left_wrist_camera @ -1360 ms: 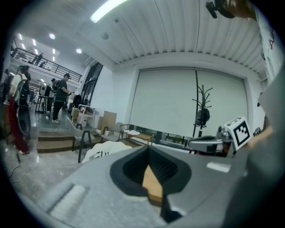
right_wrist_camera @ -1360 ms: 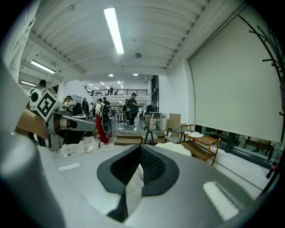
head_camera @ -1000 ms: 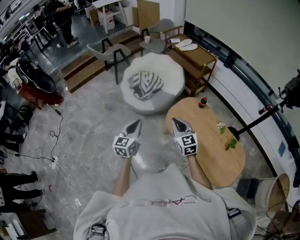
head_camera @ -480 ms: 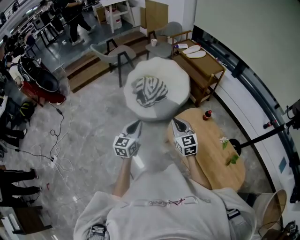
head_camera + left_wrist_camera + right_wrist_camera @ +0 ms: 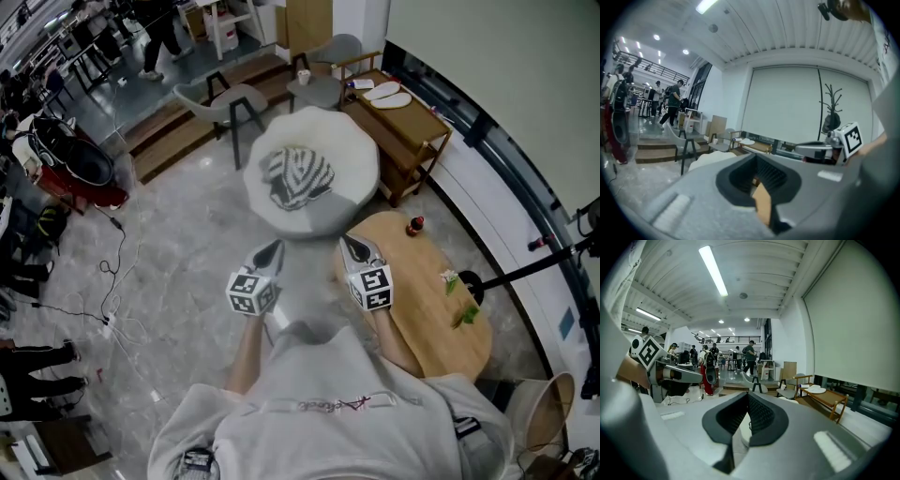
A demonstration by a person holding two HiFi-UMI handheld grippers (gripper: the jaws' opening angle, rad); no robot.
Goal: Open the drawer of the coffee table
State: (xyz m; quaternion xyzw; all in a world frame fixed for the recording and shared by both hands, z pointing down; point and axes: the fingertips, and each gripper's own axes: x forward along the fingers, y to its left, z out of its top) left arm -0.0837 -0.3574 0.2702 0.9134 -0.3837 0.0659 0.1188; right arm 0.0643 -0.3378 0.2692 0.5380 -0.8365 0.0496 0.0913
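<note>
In the head view the oval wooden coffee table (image 5: 427,309) stands at the right; no drawer shows from above. My right gripper (image 5: 351,246) is held over the table's near-left end, shut and empty. My left gripper (image 5: 271,250) hangs level with it over the grey floor, left of the table, also shut with nothing in it. In the left gripper view its jaws (image 5: 757,156) meet, and the right gripper (image 5: 825,149) shows at the right. The right gripper view has its closed jaws (image 5: 747,395) pointing across the room.
A white round pouf (image 5: 323,202) with a striped cloth (image 5: 298,176) sits just beyond the grippers. Behind it are two grey chairs (image 5: 234,101) and a wooden side table (image 5: 401,117). A small red bottle (image 5: 415,225) and a flower (image 5: 452,279) stand on the coffee table. Cables (image 5: 112,314) trail at the left.
The pouf and coffee table have slid nearer in the head view as both grippers were carried forward together. Both stayed shut.
</note>
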